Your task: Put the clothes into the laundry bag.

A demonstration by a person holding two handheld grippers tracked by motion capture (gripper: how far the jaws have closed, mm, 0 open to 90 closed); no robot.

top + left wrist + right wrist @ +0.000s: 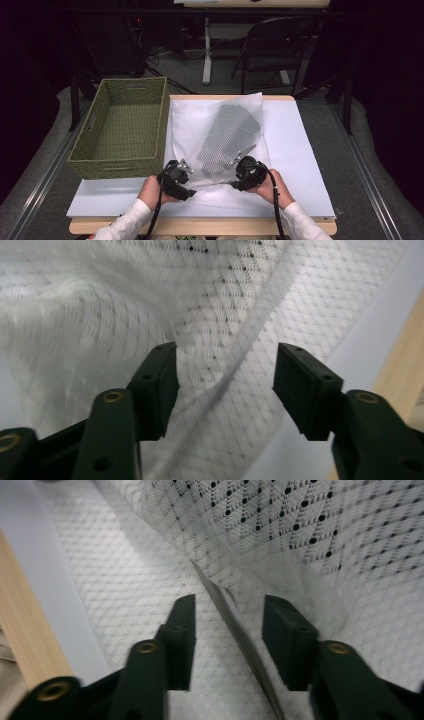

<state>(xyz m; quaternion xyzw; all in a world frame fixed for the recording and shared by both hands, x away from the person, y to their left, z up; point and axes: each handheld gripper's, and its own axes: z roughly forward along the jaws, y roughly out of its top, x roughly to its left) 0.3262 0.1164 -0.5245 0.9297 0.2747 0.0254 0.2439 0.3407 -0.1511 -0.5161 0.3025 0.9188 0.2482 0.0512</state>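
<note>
- A green woven rectangular basket (122, 130) with slot handles sits at the left of the worktop (200, 226); nothing lies inside it.
- A white translucent mesh bag (220, 125) lies flat on a white sheet (300, 150) just right of the basket, and a dark grey perforated piece (230, 137) shows through it, tilted toward the far right corner.
- The bag's near edge is at the two tools; bare sheet lies open to the right of the bag and in front of the basket, and the worktop's wooden edge runs along the near side.
- Both hands come in low from the near side, sleeves white, palms wrapped round the tool bodies.
- Left tool (225, 385): jaws apart, a fold of the mesh bag between them, pads not pressing it.
- Right tool (229, 640): jaws apart, the bag's thin edge running between them, untouched by either pad.
</note>
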